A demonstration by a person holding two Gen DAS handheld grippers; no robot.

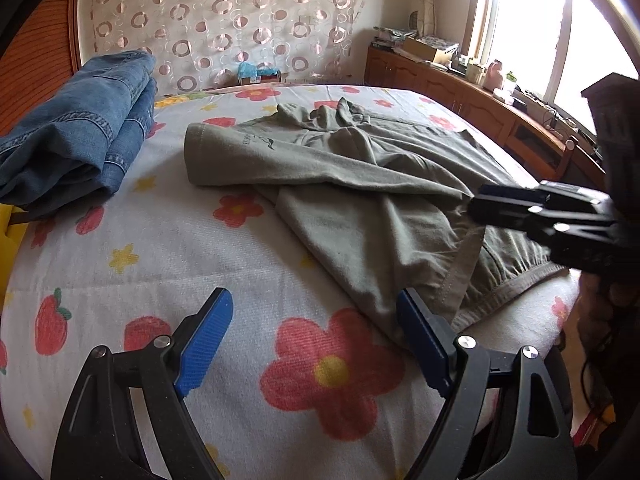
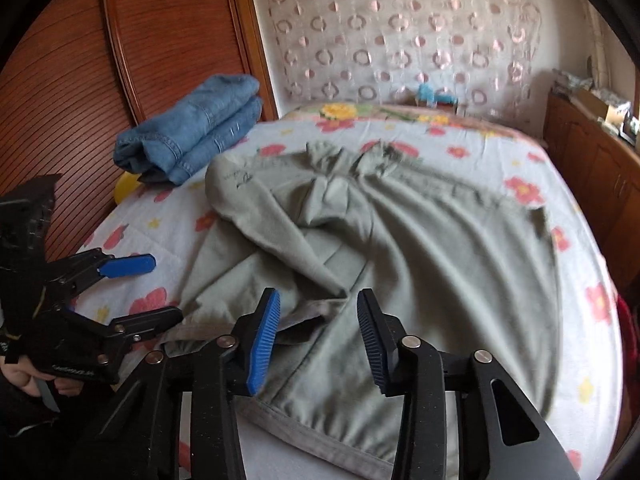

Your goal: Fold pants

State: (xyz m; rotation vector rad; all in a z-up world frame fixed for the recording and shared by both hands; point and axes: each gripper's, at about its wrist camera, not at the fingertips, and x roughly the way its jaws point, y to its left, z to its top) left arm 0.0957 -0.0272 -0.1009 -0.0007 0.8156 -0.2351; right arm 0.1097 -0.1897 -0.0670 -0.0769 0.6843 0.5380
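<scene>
- On the flowered bed sheet [image 1: 168, 248], the grey-green pants [image 2: 420, 248] lie crumpled, one leg thrown across the other.
- Left claw [image 1: 316, 340] is spread wide above bare sheet just beside the pants, gripping nothing.
- Right claw [image 2: 318, 344] hovers over the waistband with jaws part-way in, nothing pinched between them.
- Folded jeans [image 1: 76, 128] rest near the headboard [image 2: 80, 80].

Folded jeans [image 1: 76, 128] on flowered bedsheet [image 1: 168, 248]
</scene>
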